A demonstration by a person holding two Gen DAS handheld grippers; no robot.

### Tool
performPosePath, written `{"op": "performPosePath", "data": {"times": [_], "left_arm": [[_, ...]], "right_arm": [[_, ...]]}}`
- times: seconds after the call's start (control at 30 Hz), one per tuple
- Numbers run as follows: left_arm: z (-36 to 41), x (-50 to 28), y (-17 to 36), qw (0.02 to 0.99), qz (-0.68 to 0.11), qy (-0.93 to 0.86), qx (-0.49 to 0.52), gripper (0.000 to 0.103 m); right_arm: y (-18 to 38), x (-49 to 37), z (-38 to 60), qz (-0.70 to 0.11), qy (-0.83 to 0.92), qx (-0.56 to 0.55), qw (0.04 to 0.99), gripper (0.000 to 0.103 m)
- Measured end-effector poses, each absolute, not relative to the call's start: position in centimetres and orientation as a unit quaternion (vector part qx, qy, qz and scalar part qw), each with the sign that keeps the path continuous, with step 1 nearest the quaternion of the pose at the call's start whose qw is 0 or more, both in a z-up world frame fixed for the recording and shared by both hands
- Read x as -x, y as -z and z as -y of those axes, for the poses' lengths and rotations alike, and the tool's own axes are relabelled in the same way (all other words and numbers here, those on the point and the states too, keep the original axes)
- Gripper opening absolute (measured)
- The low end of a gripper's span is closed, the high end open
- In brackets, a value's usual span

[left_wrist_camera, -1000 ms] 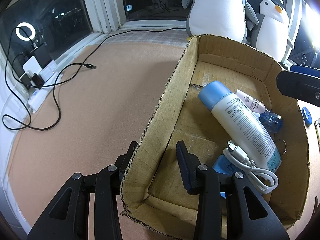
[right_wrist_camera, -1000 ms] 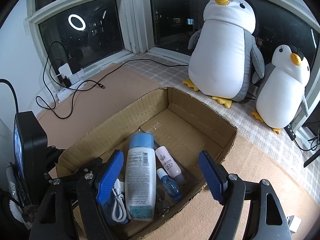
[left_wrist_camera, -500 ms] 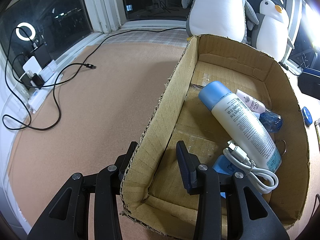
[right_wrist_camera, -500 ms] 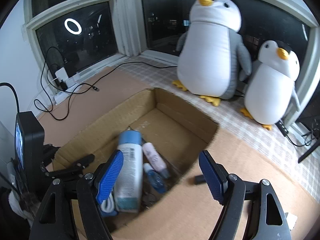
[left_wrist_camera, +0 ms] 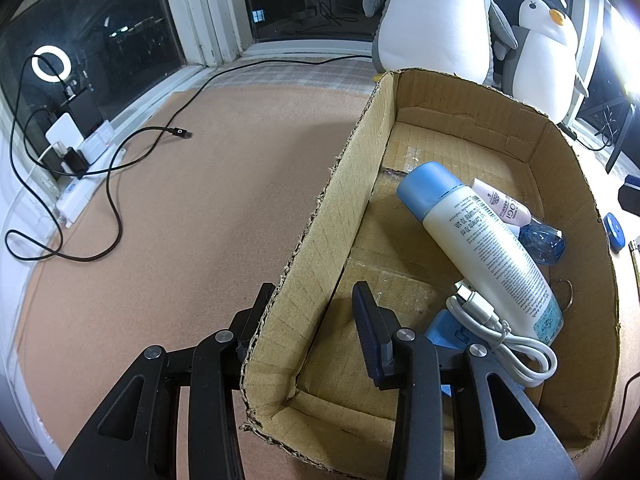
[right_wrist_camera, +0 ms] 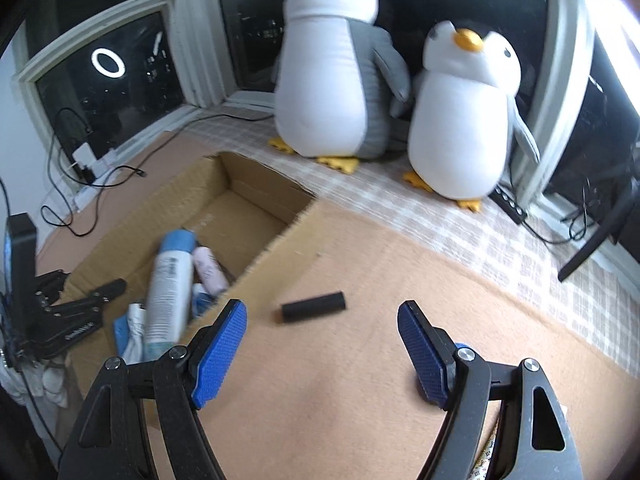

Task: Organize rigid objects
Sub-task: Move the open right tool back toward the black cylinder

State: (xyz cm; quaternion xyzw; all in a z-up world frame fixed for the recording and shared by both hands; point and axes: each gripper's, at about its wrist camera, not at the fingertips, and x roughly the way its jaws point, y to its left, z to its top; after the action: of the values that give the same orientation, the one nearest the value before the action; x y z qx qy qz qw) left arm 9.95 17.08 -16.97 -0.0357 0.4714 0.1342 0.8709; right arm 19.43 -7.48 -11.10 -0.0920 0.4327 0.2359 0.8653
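My left gripper [left_wrist_camera: 312,296] is shut on the near end of the long wall of an open cardboard box [left_wrist_camera: 560,152], one finger outside and one inside. In the box lie a white bottle with a blue cap [left_wrist_camera: 480,248], a pink tube [left_wrist_camera: 500,204], a small blue bottle [left_wrist_camera: 544,240] and a coiled white cable [left_wrist_camera: 504,332]. My right gripper [right_wrist_camera: 322,314] stands open over the cork floor right of the box [right_wrist_camera: 256,264], nothing between its blue pads. A black cylinder [right_wrist_camera: 313,307] lies on the floor just beyond its fingertips.
Two plush penguins [right_wrist_camera: 332,72] [right_wrist_camera: 464,120] stand on a checked mat by the windows. Black cables and a power strip [left_wrist_camera: 76,196] lie at the far left. A blue round lid [left_wrist_camera: 613,229] sits on the floor right of the box.
My right gripper has swung right, from above the box to over the cork floor, bringing the black cylinder into view. The left gripper and the box have stayed still.
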Motion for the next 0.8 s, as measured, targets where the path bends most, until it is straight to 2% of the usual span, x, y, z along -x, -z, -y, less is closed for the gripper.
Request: {"op": "performPosePath", "data": {"times": [0.37, 0.8], "left_arm": [[-17.5, -10.0, 16.9, 0.871, -0.472, -0.133, 0.038, 0.038], [-17.5, -10.1, 17.1, 0.871, -0.471, -0.133, 0.039, 0.038]], "right_arm": [[15.7, -20.5, 5.5, -0.460, -0.248, 0.144, 0.840, 0.074], [17.6, -22.4, 4.5, -0.467, -0.260, 0.164, 0.829, 0.074]]}}
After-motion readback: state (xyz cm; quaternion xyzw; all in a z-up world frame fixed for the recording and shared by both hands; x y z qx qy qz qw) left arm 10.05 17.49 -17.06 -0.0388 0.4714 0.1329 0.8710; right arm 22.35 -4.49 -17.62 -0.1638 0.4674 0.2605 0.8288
